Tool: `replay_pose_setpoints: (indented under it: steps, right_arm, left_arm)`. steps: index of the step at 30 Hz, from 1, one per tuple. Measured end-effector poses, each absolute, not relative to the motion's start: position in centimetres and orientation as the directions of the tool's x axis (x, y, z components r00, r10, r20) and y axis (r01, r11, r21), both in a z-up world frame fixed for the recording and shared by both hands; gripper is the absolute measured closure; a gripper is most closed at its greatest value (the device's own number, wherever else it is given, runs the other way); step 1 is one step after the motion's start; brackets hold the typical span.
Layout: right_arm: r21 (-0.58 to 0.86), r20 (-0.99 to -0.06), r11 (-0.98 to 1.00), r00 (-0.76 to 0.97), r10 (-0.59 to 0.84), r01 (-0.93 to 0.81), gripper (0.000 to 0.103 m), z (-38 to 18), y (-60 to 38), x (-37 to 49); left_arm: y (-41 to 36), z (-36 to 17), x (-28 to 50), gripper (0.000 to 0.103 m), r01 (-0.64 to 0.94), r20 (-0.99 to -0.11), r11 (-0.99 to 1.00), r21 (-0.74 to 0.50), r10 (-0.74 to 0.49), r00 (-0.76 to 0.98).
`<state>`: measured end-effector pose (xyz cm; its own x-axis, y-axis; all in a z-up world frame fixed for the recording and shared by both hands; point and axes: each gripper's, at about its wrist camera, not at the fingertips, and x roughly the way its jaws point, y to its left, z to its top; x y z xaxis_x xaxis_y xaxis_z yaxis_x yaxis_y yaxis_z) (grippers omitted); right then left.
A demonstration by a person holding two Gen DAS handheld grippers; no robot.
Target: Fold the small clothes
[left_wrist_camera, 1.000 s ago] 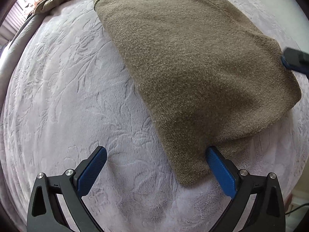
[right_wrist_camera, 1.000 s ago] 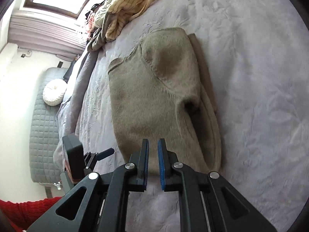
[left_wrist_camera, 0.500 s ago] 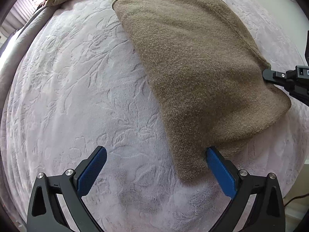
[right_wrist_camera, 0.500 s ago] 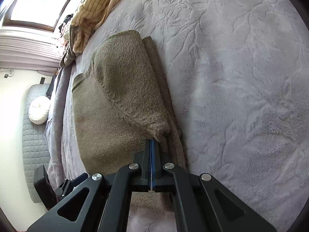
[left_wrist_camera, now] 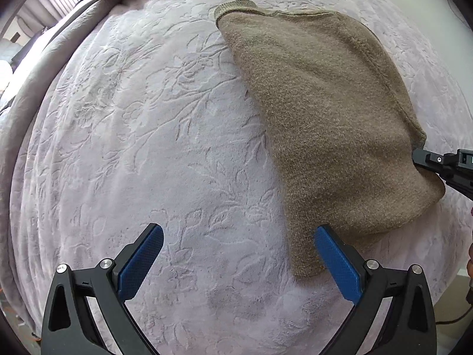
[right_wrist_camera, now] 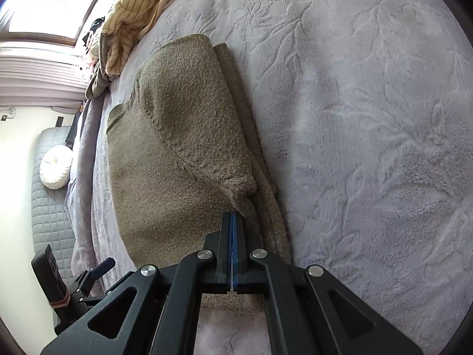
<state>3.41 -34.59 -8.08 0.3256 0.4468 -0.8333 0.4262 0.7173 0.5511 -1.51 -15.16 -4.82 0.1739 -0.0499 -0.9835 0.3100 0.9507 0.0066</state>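
Olive-brown knit sweater (left_wrist_camera: 325, 112), fuzzy, folded, sleeve tucked across.

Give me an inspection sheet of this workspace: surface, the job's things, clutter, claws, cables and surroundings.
Surface: bedspread, pale, embossed with leaves.
Job's things: sweater, brown knit, lying partly folded, a sleeve laid over the body.
Clutter: clothes pile at the bed's far end.
Claws: left claw open, nothing between its pads; right claw shut at the sweater's edge, grip on fabric unclear.
Cables: one dark cable at the lower right edge.
Surroundings: window, quilted mattress with a round cushion.
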Motion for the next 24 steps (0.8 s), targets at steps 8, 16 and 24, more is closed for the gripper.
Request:
replay_pose_setpoints:
  steps: [8,16,24]
  right_arm:
    - [0.556,-0.831,0.709,0.316,0.457,0.435,0.101,-7.6,-34.4,2.9]
    - [0.581,-0.805,0.723,0.389,0.447,0.372,0.09,-4.1,-34.4,2.8]
    - [0.555,-0.812,0.745,0.436,0.388,0.37,0.071,-2.4,-36.4,5.6]
  left_arm:
    - [-14.2,-5.4,-1.1,0.0,0.306,-0.985,0.952,0.005,-0.048,0.166]
    - [-14.0,-5.5,-0.3,0.0,0.298,-0.984,0.954,0.007,-0.046,0.17]
    - [-13.6,-5.8,1.2,0.0,0.288,-0.983,0.958,0.003,-0.049,0.175]
